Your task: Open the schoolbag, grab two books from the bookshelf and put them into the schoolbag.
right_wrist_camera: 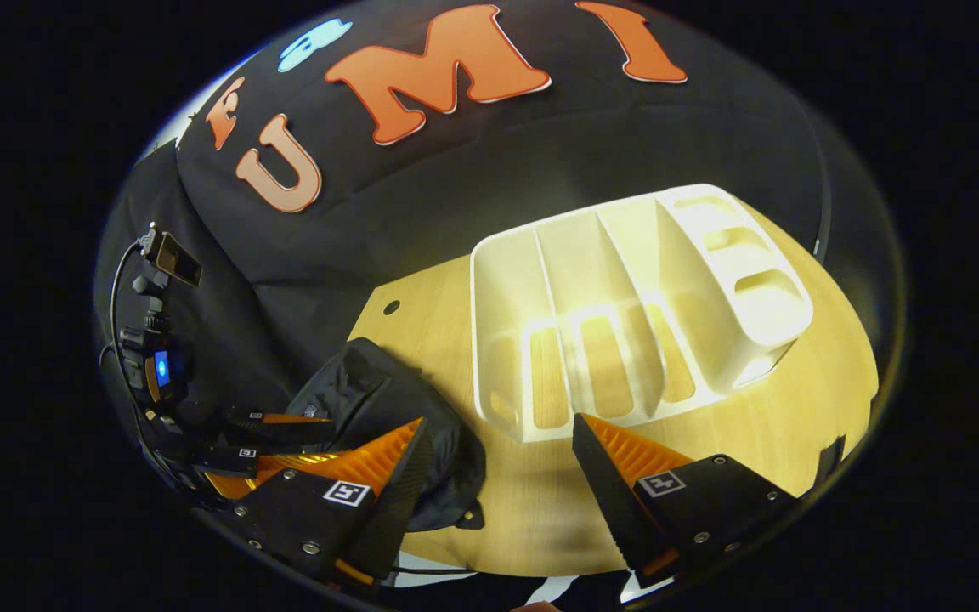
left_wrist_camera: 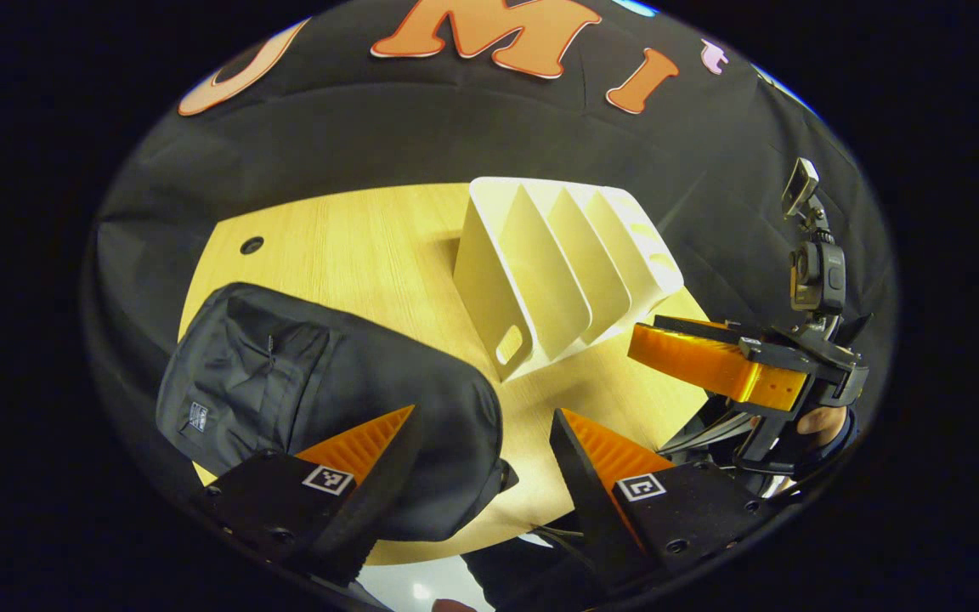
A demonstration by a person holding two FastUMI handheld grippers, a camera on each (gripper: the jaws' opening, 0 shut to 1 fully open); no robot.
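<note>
The black schoolbag (left_wrist_camera: 319,399) lies flat on the wooden table (left_wrist_camera: 353,238), its front pocket facing up and its opening looking closed. To its right stands the white slotted bookshelf (left_wrist_camera: 557,272); the slots I can see into are bare. My left gripper (left_wrist_camera: 483,416) hovers open over the bag's right end and the table's near edge. My right gripper (left_wrist_camera: 651,340), held by a hand, floats just right of the bookshelf's front. In the right gripper view, the right gripper (right_wrist_camera: 500,421) is open in front of the bookshelf (right_wrist_camera: 625,314), with the schoolbag (right_wrist_camera: 387,399) and left gripper (right_wrist_camera: 285,433) to its left.
A small round hole (left_wrist_camera: 251,245) marks the table's far left corner. Black cloth walls close in behind the table. Bare wood (right_wrist_camera: 795,408) stretches to the right of the bookshelf and between bag and shelf.
</note>
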